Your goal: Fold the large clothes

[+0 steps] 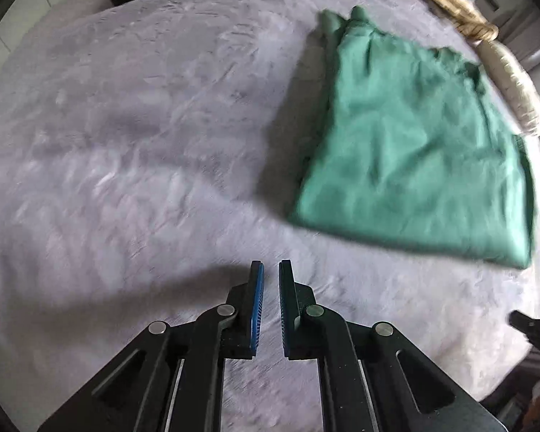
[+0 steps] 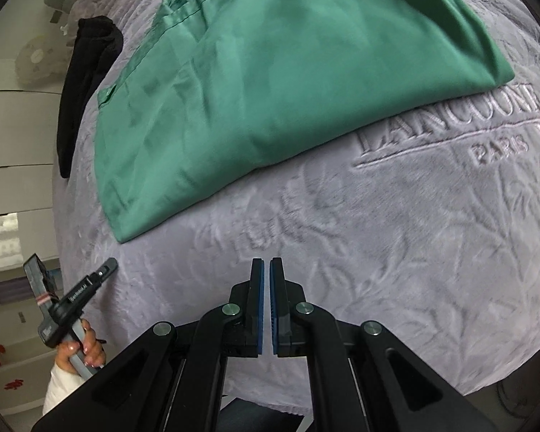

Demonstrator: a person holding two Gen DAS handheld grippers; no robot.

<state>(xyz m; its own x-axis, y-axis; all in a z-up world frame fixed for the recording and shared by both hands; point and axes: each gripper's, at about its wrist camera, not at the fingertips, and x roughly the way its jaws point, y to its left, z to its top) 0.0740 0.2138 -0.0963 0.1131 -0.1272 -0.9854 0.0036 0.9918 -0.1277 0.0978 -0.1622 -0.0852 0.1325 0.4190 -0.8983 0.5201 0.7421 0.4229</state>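
On bed (image 2: 396,252), toward far edge, green garment (image 2: 270,72) lies folded flat, apart from both my tools. Left gripper (image 1: 271,268) fingers narrow, nothing between; right gripper (image 2: 266,264) fingers nearly together, also empty. I judge fold about done; if tidying, I'd press loose collar end flat, not tug. Left view blurred. Black clothing (image 2: 86,86) at bed edge, kind unclear. Garment's far end cut off.
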